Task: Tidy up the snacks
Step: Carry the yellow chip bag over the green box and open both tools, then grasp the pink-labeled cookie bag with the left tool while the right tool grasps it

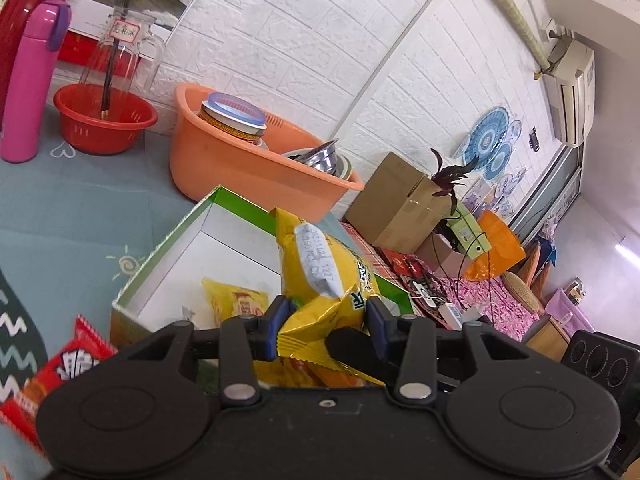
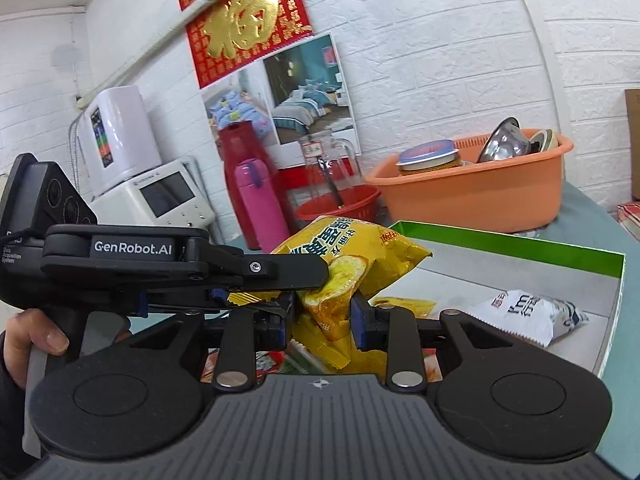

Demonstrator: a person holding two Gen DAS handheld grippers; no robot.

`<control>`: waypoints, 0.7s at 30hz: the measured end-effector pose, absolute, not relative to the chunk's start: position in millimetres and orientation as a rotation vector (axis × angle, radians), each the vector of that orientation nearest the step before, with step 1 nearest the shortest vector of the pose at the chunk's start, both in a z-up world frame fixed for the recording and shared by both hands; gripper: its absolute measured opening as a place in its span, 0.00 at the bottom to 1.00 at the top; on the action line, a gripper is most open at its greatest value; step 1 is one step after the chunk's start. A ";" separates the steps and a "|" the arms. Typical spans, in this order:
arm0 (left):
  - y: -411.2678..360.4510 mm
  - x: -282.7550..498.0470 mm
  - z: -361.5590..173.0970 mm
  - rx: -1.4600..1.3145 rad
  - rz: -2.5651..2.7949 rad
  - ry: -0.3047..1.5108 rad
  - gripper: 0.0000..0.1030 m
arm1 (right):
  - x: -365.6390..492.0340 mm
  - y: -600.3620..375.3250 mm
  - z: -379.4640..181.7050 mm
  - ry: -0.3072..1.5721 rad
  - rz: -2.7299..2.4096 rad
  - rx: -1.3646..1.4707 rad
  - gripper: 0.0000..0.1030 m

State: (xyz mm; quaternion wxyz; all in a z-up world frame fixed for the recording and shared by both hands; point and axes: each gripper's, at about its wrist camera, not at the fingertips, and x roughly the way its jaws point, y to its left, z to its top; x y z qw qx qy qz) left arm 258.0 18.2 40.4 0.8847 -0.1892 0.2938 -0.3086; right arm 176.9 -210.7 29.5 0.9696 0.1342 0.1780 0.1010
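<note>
A yellow snack bag (image 1: 320,264) hangs above an open white box with a green rim (image 1: 240,200). My left gripper (image 1: 328,312) is shut on the bag's lower end. My right gripper (image 2: 322,312) is shut on the same yellow bag (image 2: 344,248) from another side, and one of its fingers (image 1: 352,348) shows in the left wrist view. The left gripper (image 2: 312,276) reaches in from the left in the right wrist view, held by a hand (image 2: 28,336). Inside the box (image 2: 500,244) lie a white packet (image 2: 532,312) and a small yellow packet (image 1: 236,300).
A red snack packet (image 1: 76,360) lies on the blue-grey cloth left of the box. Behind the box stand an orange basin (image 1: 248,172) with bowls, a red basin (image 1: 104,120) under a glass jug, and a pink flask (image 1: 28,88). Cardboard boxes (image 1: 396,204) crowd the right.
</note>
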 end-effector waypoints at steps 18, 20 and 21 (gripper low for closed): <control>37.3 203.8 65.6 -0.338 -0.482 0.552 1.00 | 158.4 -194.2 33.5 0.358 0.135 0.147 1.00; 38.6 181.2 71.6 -0.321 -0.466 0.536 1.00 | 137.0 -188.8 42.3 0.324 0.148 0.154 1.00; 40.2 169.7 73.3 -0.313 -0.466 0.525 1.00 | 126.0 -185.8 46.0 0.314 0.157 0.156 1.00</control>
